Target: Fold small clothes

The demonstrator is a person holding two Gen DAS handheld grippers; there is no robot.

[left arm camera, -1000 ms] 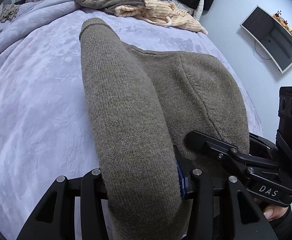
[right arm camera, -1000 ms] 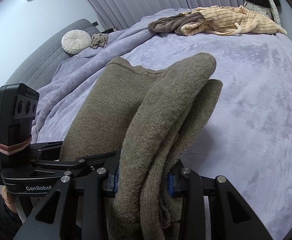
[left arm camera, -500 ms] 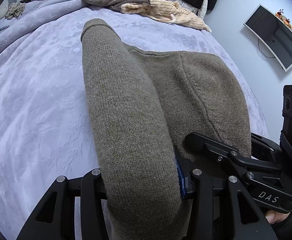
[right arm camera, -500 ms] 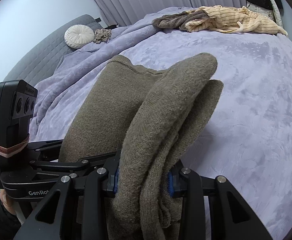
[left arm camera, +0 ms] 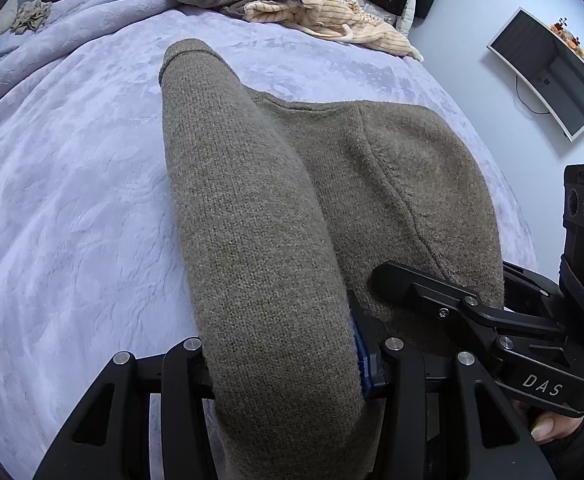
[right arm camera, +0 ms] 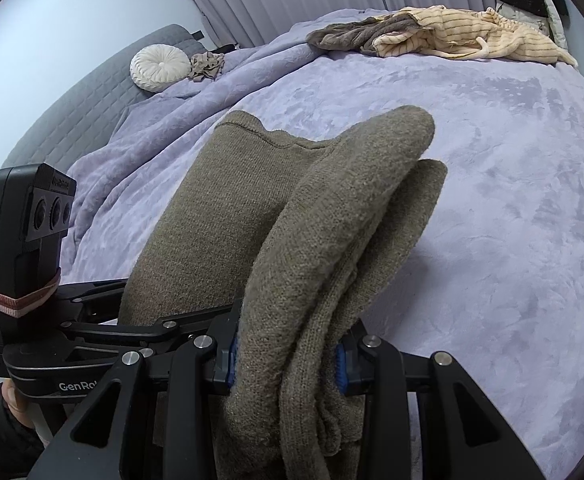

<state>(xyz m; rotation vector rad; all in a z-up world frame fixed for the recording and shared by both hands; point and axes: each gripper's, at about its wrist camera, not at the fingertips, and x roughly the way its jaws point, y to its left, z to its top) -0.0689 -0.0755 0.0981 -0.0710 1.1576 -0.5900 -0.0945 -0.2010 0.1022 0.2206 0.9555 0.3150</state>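
An olive-brown knit sweater [left arm camera: 391,184] is held up over the lilac bed [left arm camera: 72,200] by both grippers. My left gripper [left arm camera: 288,364] is shut on a thick folded edge of it; the cloth drapes forward over the jaws and hides the fingertips. My right gripper [right arm camera: 288,360] is shut on another bunched edge of the sweater [right arm camera: 220,220], with several layers between the blue pads. The right gripper shows at the right of the left wrist view [left arm camera: 471,312], and the left gripper at the left of the right wrist view [right arm camera: 92,328]. The two grippers are close side by side.
A pile of unfolded clothes, cream striped [right arm camera: 471,36] and grey-brown [right arm camera: 355,32], lies at the bed's far edge. A round white cushion [right arm camera: 160,68] and a small beige garment [right arm camera: 208,66] lie far left. A wall TV [left arm camera: 551,76] is right.
Both views have tilted slightly; the grippers and the sweater have moved a little forward over the bed. The grips have not changed.
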